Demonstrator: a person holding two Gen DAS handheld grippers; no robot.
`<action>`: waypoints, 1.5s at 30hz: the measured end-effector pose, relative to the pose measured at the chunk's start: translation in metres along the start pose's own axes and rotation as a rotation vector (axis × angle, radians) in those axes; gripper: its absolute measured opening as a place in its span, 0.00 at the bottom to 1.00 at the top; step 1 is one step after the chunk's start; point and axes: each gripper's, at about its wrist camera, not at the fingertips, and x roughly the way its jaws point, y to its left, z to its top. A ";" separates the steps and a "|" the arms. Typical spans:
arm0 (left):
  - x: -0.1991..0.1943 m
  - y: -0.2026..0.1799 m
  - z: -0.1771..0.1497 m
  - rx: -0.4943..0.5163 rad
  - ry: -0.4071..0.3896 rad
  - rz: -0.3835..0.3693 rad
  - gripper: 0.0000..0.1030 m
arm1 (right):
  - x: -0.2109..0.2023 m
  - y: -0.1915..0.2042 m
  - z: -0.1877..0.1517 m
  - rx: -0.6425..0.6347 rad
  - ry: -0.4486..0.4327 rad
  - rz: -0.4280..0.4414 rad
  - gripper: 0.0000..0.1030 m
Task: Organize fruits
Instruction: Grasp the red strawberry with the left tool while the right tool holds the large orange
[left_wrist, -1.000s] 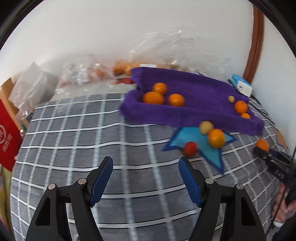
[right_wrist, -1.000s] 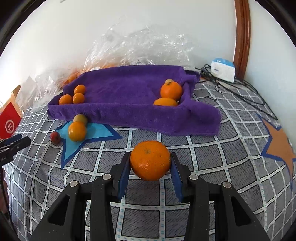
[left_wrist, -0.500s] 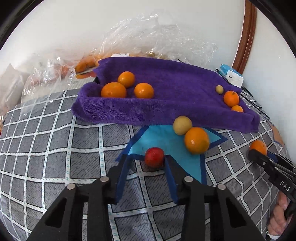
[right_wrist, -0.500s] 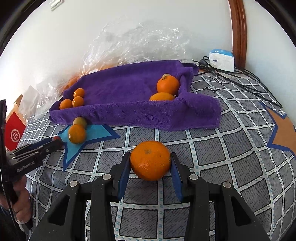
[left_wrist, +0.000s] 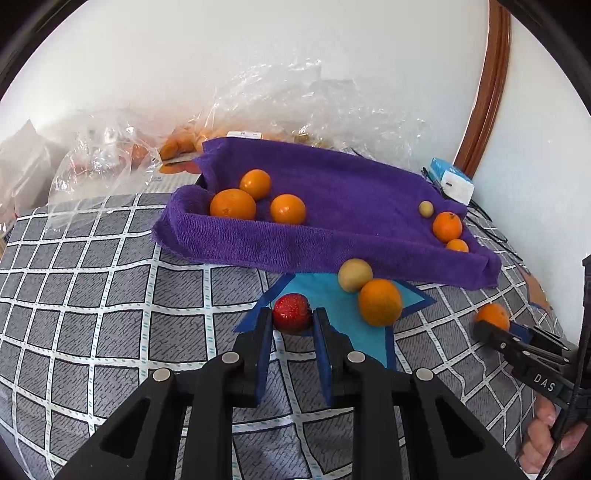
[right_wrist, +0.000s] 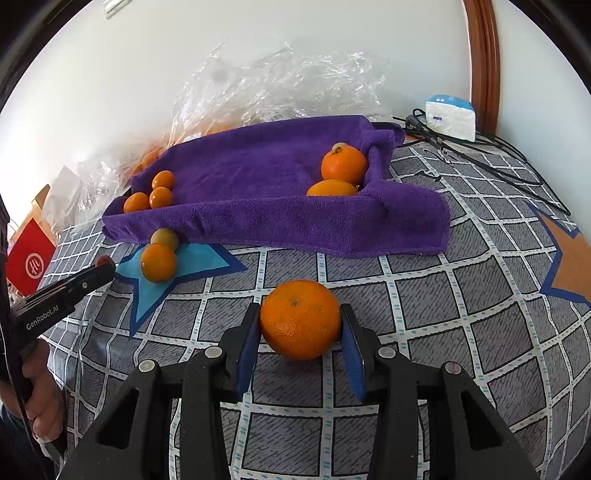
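**A:** What did the left gripper (left_wrist: 291, 320) have?

**B:** A strawberry (left_wrist: 291, 312), low and centre in the left wrist view. The jaws had just been closing, and both blue pads pressed its sides. It sat at the edge of the blue star patch (left_wrist: 343, 314) on the grey checked cloth (left_wrist: 110, 295).

**A:** And the right gripper (right_wrist: 300, 325)?

**B:** It was clamped on a large orange (right_wrist: 300, 319), centre of the right wrist view, jaws at a middling width, the fruit filling the gap. In the left wrist view the same gripper showed at the right edge, with a hand (left_wrist: 546, 439) below it.

**A:** Where was the other fruit?

**B:** On the star patch, right of the strawberry, lay a smaller orange (left_wrist: 380, 302) touching a pale yellow-green fruit (left_wrist: 355, 275) just above it. Behind them, across the middle of the frame, was the purple towel (left_wrist: 332, 184), shaped like a shallow tray. Three oranges (left_wrist: 232, 204) clustered at its left end. At its right end were two oranges (left_wrist: 447, 226) and a small pale fruit (left_wrist: 426, 209).

**A:** Anything behind that?

**B:** Crumpled clear plastic bags (left_wrist: 295, 103) against the white wall, some with orange fruit inside, and a white and blue box (left_wrist: 452, 181) at upper right.
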 end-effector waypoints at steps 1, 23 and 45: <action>-0.001 0.001 0.000 -0.004 -0.007 -0.006 0.20 | 0.000 0.001 0.000 -0.006 0.002 0.000 0.40; -0.003 0.007 0.000 -0.075 -0.029 -0.002 0.20 | 0.001 -0.002 -0.001 0.006 0.007 0.014 0.40; -0.009 0.006 -0.001 -0.087 -0.064 0.007 0.20 | -0.002 0.000 -0.001 0.004 0.000 0.005 0.40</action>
